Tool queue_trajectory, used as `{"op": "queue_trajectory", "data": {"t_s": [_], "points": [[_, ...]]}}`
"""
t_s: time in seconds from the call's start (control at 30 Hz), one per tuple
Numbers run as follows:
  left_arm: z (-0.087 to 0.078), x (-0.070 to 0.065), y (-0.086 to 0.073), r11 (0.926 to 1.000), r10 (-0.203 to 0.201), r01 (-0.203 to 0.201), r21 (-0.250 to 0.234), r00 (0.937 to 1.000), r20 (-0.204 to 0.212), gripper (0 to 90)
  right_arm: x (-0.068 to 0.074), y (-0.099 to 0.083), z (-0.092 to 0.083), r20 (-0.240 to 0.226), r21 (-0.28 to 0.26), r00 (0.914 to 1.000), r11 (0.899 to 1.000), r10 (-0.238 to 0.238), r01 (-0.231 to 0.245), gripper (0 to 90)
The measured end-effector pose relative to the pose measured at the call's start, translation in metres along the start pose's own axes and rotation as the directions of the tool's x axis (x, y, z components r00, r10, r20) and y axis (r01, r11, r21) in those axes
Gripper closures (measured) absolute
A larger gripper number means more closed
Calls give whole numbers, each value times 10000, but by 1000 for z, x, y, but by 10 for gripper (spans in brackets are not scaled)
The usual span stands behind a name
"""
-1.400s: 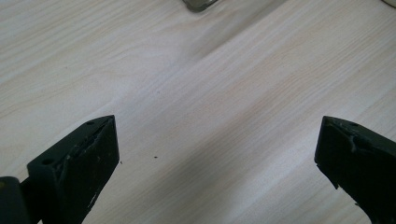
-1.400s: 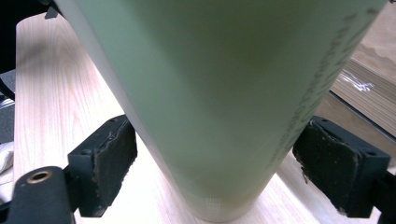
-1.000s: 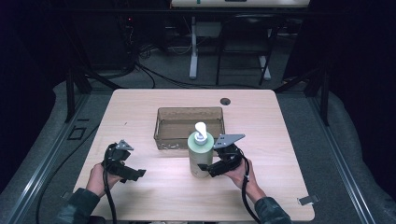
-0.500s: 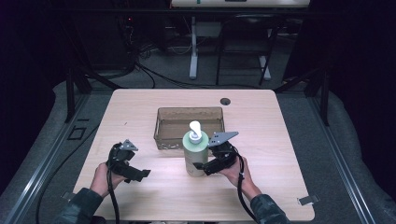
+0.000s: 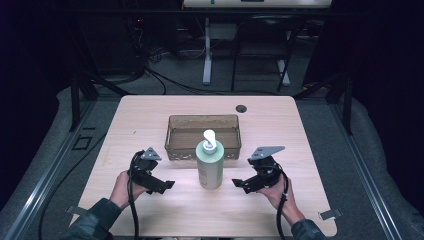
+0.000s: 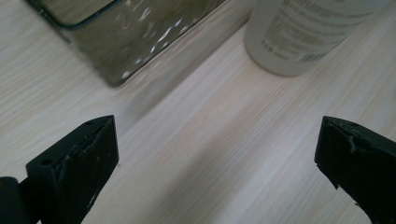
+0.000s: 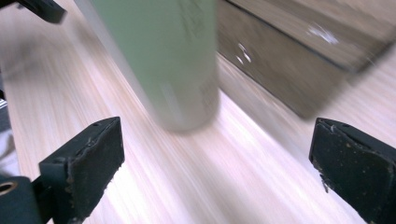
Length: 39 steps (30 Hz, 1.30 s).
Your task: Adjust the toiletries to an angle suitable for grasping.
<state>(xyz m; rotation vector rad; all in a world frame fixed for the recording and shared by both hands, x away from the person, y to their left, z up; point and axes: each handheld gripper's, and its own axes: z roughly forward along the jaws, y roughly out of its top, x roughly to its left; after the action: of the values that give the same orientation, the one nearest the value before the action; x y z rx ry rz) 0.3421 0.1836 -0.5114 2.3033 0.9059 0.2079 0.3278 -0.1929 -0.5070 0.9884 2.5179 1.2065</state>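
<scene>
Right hand-held gripper [image 5: 239,183] has just opened its jaws, empty, beside the pump bottle [image 5: 209,163] standing before the tray [image 5: 202,123]; smooth, probably top-heavy, best gripped mid-body

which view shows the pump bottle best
The high view: the whole bottle stands upright on the table, white pump on top, just in front of the tray. The left gripper view catches its base with printed text; the right gripper view shows its green body, blurred.
</scene>
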Motion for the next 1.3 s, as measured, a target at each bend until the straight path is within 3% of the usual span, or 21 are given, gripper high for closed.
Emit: {"op": "queue_trajectory", "data": {"t_s": [0.23,0.37,0.4,0.57,0.73,1.07,1.1,1.3], "points": [[15,-16,19,9989,408,-402,-257,9989,251,1,-14,-32,-32,884,430,9937,9964,694,-734,22],[22,-23,28,9981,470,-450,-426,9978,464,1,-20,-39,-42,1104,409,9892,9940,964,-1014,26],[26,-27,33,9968,612,-573,-562,9957,690,1,-24,-41,-46,1131,253,9883,9941,1024,-1059,33],[32,-38,42,9919,946,-879,-917,9929,717,1,-31,-45,-47,1360,272,9824,9907,1281,-1330,35],[36,-43,50,9883,939,-836,-1278,9926,767,2,-33,-46,-46,1349,271,9823,9905,1302,-1350,38],[45,-51,63,9825,1260,-1120,-1487,9881,879,2,-36,-49,-48,1454,291,9800,9895,1362,-1418,47],[47,-52,65,9817,1254,-1083,-1566,9867,1038,3,-37,-49,-49,1409,237,9801,9892,1398,-1445,53],[50,-58,73,9745,1415,-1234,-1875,9862,861,12,-36,-49,-50,1343,192,9818,9902,1346,-1384,62]]}}
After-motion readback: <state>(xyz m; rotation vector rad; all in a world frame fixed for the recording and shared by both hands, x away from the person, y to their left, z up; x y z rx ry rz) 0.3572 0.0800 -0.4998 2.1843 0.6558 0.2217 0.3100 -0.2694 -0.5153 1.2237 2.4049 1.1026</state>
